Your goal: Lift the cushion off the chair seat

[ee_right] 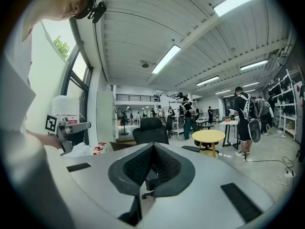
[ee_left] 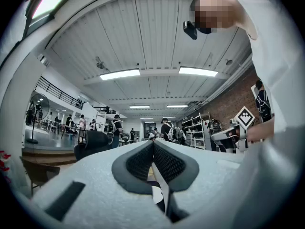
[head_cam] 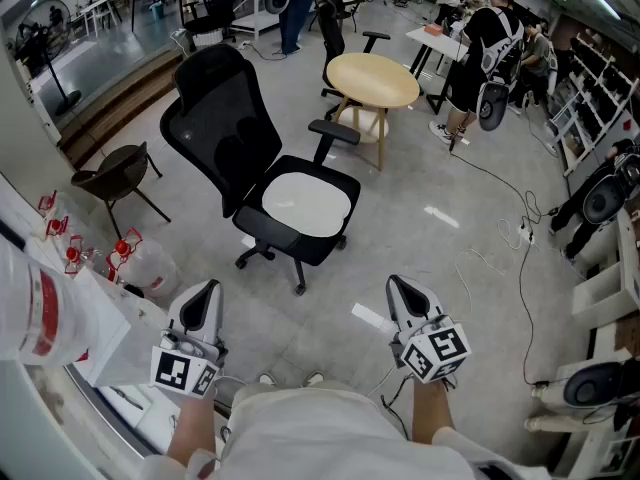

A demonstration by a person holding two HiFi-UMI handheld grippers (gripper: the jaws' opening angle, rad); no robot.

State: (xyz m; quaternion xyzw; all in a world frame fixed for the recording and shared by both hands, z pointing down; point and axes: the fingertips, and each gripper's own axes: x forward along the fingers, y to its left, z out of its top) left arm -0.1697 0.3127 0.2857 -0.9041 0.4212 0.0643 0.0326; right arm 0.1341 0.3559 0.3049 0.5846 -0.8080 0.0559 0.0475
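**Cushion on the chair seat, both tools closed and well short of it**

The cushion [head_cam: 306, 204] is a flat, off-white pad with rounded corners. It lies on the seat of a black mesh-backed office chair [head_cam: 215, 118], at 12 o'clock from the person and across a stretch of bare grey floor. It covers most of the seat, with a band of black seat showing around it. The chair's back stands at the cushion's 10 o'clock and one armrest at its 1 o'clock.

The cushion looks thin, light and soft, so it would likely sag or fold if lifted from a single point. The near edge, at its 6 o'clock, is the most open place to take hold. A pinch on each near corner should keep it flat.

The left tool [head_cam: 203, 303] sits at 7 o'clock in the head view and the right tool [head_cam: 408, 303] at 5 o'clock. They are side by side, roughly level, and aimed ahead toward the chair. Each is held out on a bare forearm rising from the bottom edge.

Both tools are closed and hold nothing. The left tool's [ee_left: 153, 147] and the right tool's [ee_right: 153, 149] pads meet at the tips.
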